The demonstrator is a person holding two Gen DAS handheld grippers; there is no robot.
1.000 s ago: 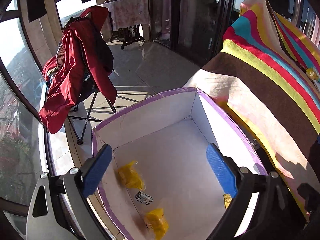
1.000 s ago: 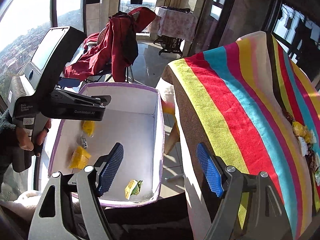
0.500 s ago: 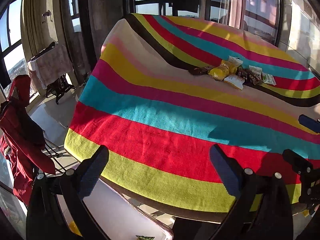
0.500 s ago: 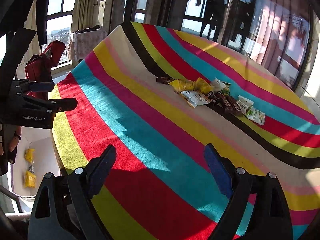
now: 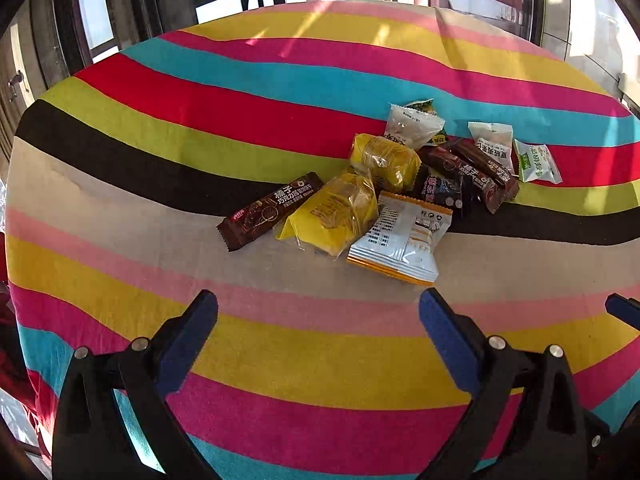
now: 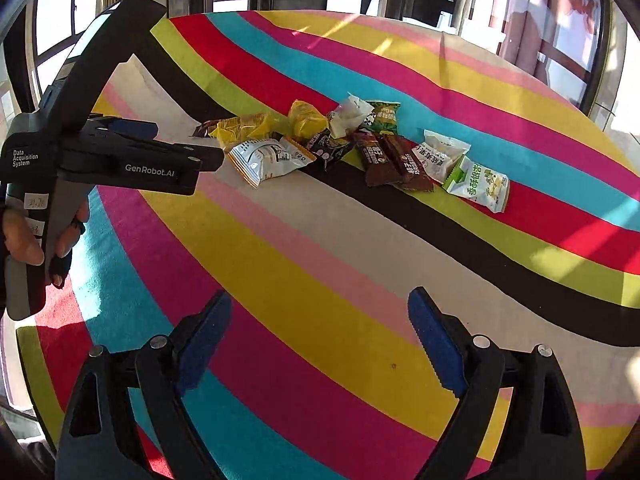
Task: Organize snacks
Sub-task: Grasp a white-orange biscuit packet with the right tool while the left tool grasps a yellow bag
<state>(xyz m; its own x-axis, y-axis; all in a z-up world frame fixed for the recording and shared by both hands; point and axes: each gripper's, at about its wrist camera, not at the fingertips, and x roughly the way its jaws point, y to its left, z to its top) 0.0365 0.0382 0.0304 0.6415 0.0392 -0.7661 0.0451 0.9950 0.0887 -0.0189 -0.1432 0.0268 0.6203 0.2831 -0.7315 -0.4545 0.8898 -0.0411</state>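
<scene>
The striped tablecloth (image 5: pixel 280 344) covers the whole table, and the snack pile (image 5: pixel 400 184) lies on it around the black stripe (image 5: pixel 120 164), which serves here as the landmark. Both grippers hang short of that stripe, well apart from the pile: the left gripper (image 5: pixel 318 312) and the right gripper (image 6: pixel 320 312) each stand with jaws spread wide and nothing between the blue pads, having just been opening. Largest of the snacks is the white-and-orange pouch (image 5: pixel 404 236), on the near side of the stripe; it looks puffed, light and crinkly, so a grip across its sealed end seam would likely hold better than one on the slick belly. The yellow wrapped cake (image 5: pixel 336 212) beside it, partly on the stripe, seems soft and crushable; a gentle pinch on the twisted wrapper tail is safer. The brown chocolate bar (image 5: pixel 272 210) lies across the stripe at the pile's left end, stiffer and flat, best taken across its narrow width. Smaller packets crowd beyond the stripe, among them a green-and-white sachet (image 6: pixel 478 184). Several overlap, so their full outlines are hidden; the dark wrapper (image 5: pixel 438 190) in the middle is hard to read. No container for the snacks shows in either view, and the table's edges are cut off by the fisheye rim.
</scene>
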